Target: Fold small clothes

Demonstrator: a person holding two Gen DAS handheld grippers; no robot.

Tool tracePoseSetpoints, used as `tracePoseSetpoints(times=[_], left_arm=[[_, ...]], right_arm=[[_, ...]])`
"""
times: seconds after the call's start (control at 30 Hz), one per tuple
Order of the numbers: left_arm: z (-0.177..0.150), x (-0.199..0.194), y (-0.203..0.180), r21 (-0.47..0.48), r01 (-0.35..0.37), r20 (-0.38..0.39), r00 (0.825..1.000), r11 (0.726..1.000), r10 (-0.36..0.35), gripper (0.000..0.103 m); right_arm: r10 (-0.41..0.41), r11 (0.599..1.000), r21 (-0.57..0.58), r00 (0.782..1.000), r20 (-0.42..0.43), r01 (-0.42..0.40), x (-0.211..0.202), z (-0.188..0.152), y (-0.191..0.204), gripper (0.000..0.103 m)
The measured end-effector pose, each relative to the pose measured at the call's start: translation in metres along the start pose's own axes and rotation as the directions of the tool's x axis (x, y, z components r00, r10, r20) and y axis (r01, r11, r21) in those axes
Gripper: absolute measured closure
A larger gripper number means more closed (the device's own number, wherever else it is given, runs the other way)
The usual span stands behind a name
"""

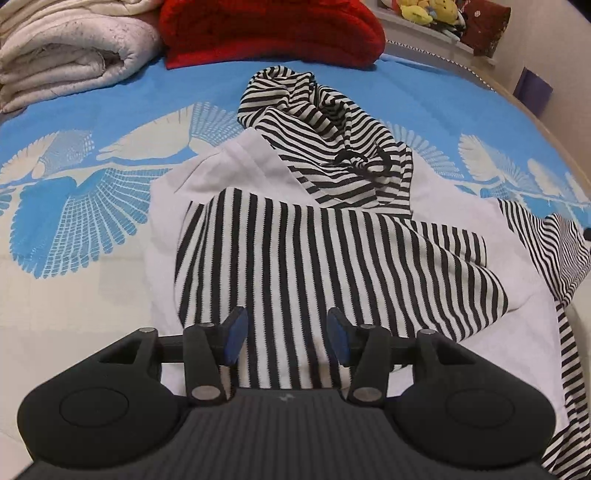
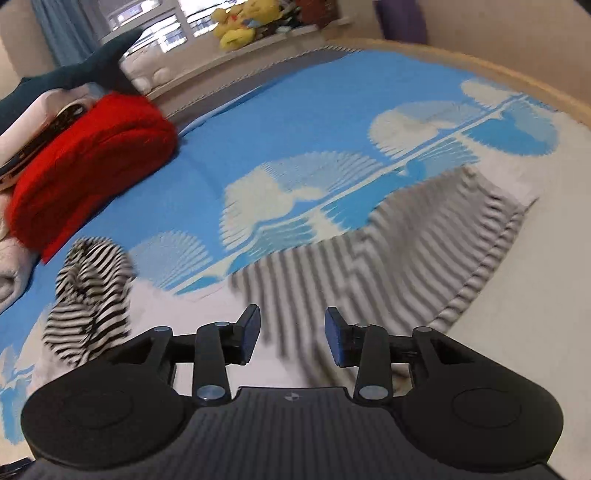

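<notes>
A small hooded garment, white with black-and-white striped hood (image 1: 317, 118) and sleeves, lies on the bed. One striped sleeve (image 1: 314, 266) is folded across its white body (image 1: 236, 166). My left gripper (image 1: 288, 336) is open and empty, hovering just above that sleeve's near end. The other striped sleeve (image 1: 554, 254) lies out to the right. In the right wrist view the image is motion-blurred; my right gripper (image 2: 291, 334) is open and empty above a blurred striped sleeve (image 2: 388, 273), with the hood (image 2: 88, 295) at the left.
The bed has a blue and cream patterned cover (image 1: 92, 184). A red knitted cushion (image 1: 269, 29) and a folded cream quilt (image 1: 62, 51) lie at the far end. Plush toys (image 2: 240, 22) sit on a sill beyond. The bed's wooden edge (image 2: 517, 81) runs at the right.
</notes>
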State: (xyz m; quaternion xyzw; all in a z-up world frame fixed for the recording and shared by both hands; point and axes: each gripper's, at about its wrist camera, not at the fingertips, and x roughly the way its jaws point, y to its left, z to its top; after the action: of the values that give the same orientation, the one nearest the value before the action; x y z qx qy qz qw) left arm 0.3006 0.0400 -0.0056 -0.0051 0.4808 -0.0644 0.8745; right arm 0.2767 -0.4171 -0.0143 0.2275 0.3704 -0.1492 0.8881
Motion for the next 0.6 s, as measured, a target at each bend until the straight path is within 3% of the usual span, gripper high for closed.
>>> tracePoseSetpoints(times=[0.2,0.6], left_arm=[[0.001,0.004,-0.001,-0.011,0.007,-0.012,1.0,1.0,-0.007,0.048],[0.003,0.007,0.002,-0.034,0.02,-0.02,1.0,0.999,-0.021,0.045]], right_arm=[[0.003,0.996,0.091,1.0,0.018,-0.005,0.007,0.012,-0.055,0.063],[-0.116,0.955,0.279,0.993,0.037,0.102,0.047,0.019,-0.165,0.063]])
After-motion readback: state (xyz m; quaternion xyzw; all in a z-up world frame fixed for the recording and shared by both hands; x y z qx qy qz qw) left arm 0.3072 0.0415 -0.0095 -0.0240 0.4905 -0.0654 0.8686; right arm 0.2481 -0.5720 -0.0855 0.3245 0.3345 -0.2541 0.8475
